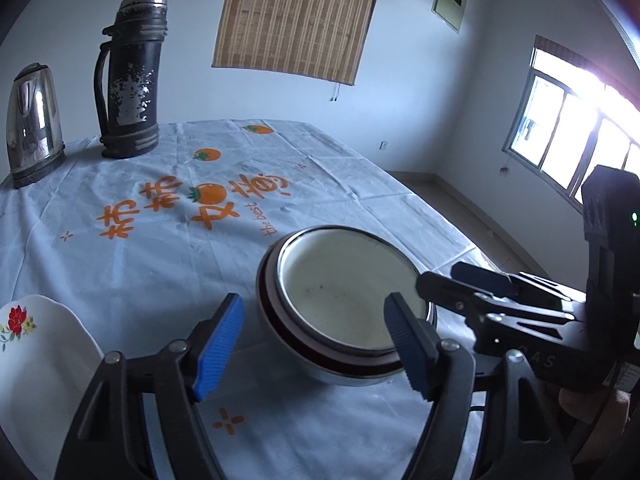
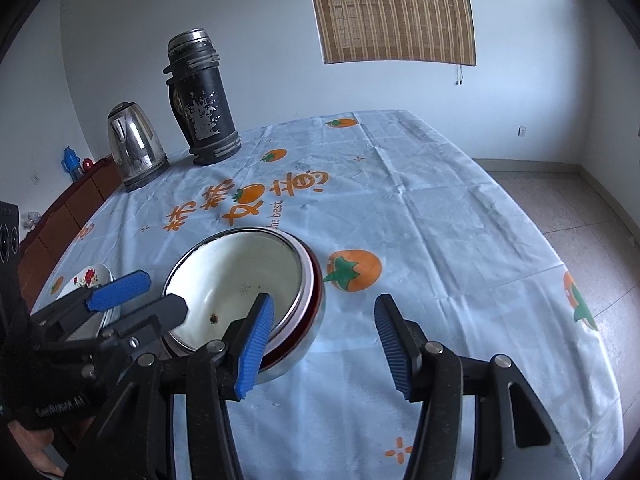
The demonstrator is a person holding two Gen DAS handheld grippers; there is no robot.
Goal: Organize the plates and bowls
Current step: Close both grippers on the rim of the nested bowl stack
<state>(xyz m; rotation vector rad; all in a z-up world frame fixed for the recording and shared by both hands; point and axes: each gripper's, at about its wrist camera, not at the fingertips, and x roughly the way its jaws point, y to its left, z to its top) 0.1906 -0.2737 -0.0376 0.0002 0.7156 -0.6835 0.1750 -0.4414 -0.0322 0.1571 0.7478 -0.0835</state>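
nearest the left wrist camera, the left gripper [image 1: 320,350] has its blue pads spread wide, released, with nothing pressed between them; its right finger [image 1: 408,344] overlaps the near rim of the bowls, its left finger stands over bare cloth. just left of it, at the frame's lower left edge, lies a white plate with a red flower [image 1: 36,352], and in the right wrist view it seems to top a small stack of plates [image 2: 90,280].

the right gripper [image 2: 320,344] is likewise released: its left pad [image 2: 256,344] lies across the near rim of the bowls, whether touching cannot be told, and its right pad hangs over bare tablecloth [image 2: 440,220]. each gripper shows in the other's view, one at each side of the bowls, black frames close to the rim. part of a hand [image 1: 592,404] shows under the right gripper.

the task's thing sits between them: a stack of nested bowls [image 1: 340,300], a cream enamel bowl with specks inside, a dark red band below its rim, a metal bowl outermost, resting on the pale cloth printed with orange fruit and characters.

further back, near the table's far left corner, stand a steel electric kettle [image 1: 34,124] and just beside it a tall black thermos flask [image 1: 130,76] with worn paint, both upright. beyond are a bamboo blind [image 1: 296,16] on the wall, a bright window [image 1: 580,132] at right, and a low wooden cabinet [image 2: 68,208] at left.
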